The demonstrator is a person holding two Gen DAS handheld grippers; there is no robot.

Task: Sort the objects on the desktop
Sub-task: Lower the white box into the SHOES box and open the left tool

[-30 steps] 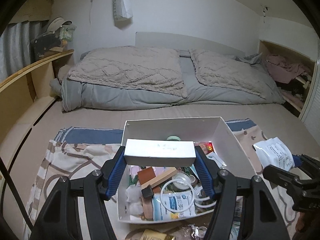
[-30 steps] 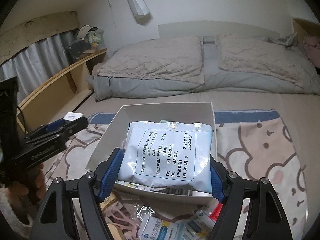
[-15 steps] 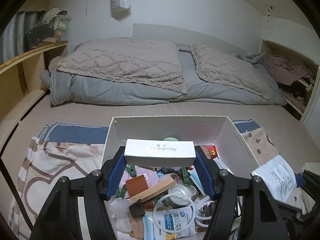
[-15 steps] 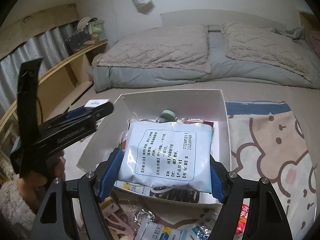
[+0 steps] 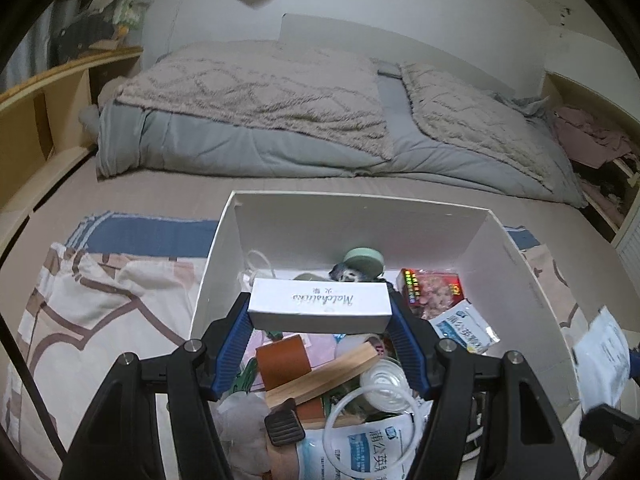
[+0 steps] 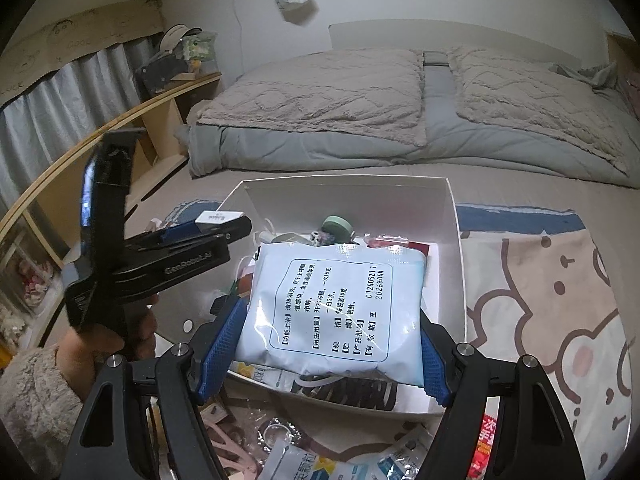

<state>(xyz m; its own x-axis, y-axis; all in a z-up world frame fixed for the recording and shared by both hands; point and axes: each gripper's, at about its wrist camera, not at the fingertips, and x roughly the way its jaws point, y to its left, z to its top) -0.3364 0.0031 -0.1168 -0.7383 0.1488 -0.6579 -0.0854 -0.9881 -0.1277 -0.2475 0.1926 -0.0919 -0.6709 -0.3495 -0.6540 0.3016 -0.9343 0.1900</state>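
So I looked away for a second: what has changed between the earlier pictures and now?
The left gripper carried its small white carton forward and down over the white bin. The right gripper edged down slightly. Both grips are unchanged: carton in the left, printed sachet in the right. Nothing was released.

Box (image 5: 280, 236) sits on a blanket (image 5: 100, 300) on the bed (image 5: 120, 196), folded quilts (image 5: 256, 96) behind it, shelf (image 5: 48, 92) to its left.
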